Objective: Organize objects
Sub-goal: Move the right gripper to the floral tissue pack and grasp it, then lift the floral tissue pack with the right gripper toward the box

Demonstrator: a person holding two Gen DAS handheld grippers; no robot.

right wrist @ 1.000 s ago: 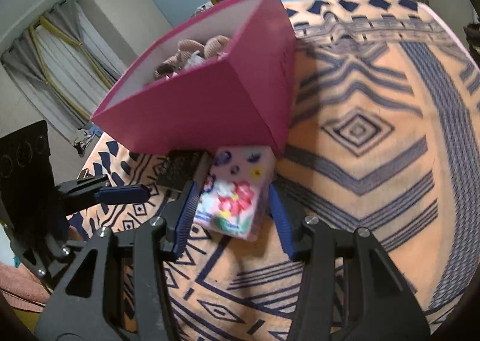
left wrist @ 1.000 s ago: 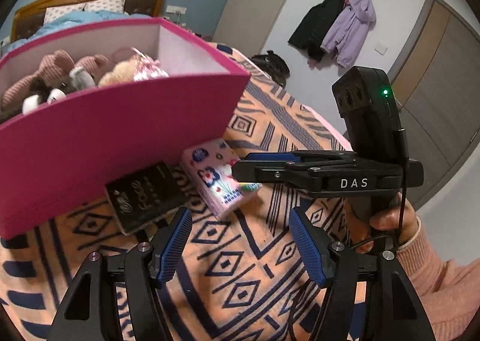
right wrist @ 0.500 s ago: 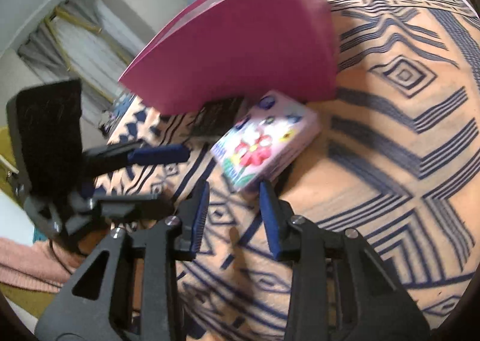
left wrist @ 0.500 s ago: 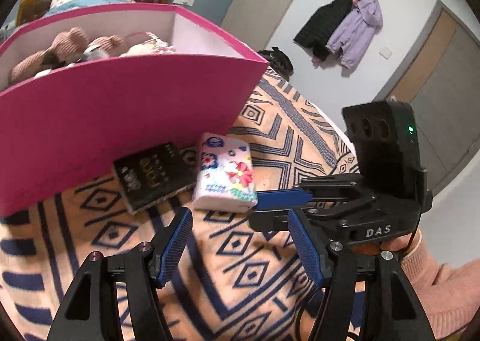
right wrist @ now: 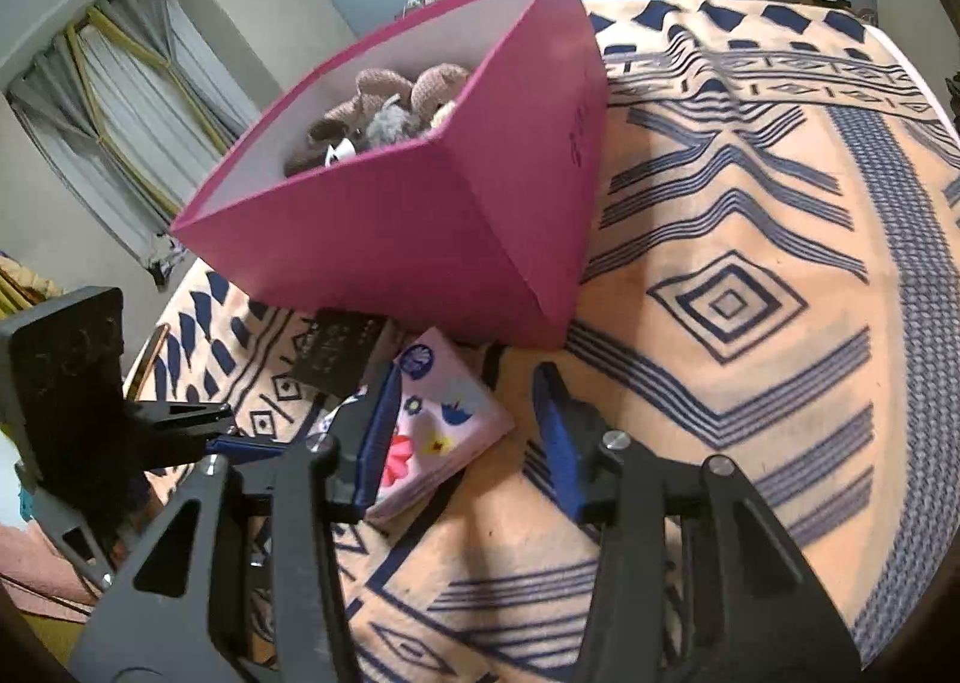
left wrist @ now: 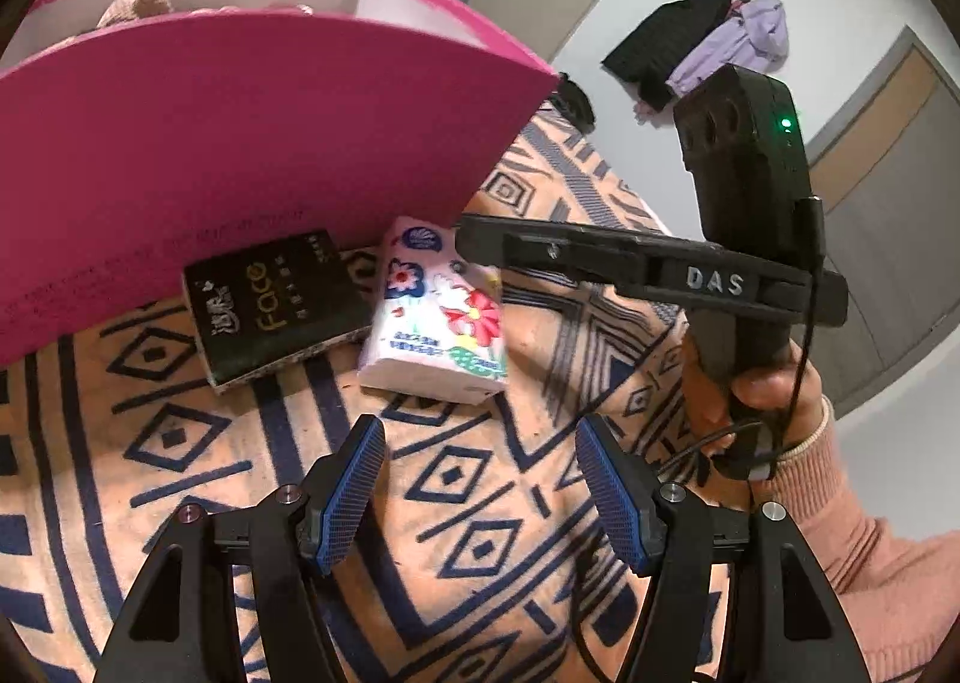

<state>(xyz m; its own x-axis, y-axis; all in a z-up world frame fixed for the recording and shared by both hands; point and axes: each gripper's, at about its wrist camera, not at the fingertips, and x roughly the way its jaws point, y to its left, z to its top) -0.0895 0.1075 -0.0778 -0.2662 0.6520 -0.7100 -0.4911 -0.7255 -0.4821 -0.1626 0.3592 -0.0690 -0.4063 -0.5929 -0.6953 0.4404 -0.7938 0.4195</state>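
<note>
Since half a second ago the right gripper (right wrist: 462,431) has reopened around the floral tissue pack (right wrist: 441,425), not yet gripping; next, close squarely and lift it into the pink box (right wrist: 420,227), while the left gripper (left wrist: 480,479) hangs half-open, empty.

Your left black two-finger gripper with blue ribbed pads (left wrist: 480,479) points down at a slant, its jaws standing apart with nothing between them. Your right black two-finger gripper with blue pads (right wrist: 465,431) also tilts downward; its jaws have just been opening, and a pack's corner sits between them with the right pad clear of it. Your right hand (left wrist: 762,395) wraps the gripper's black handle from below, a pink knitted sleeve (left wrist: 870,551) covering the wrist.
</note>
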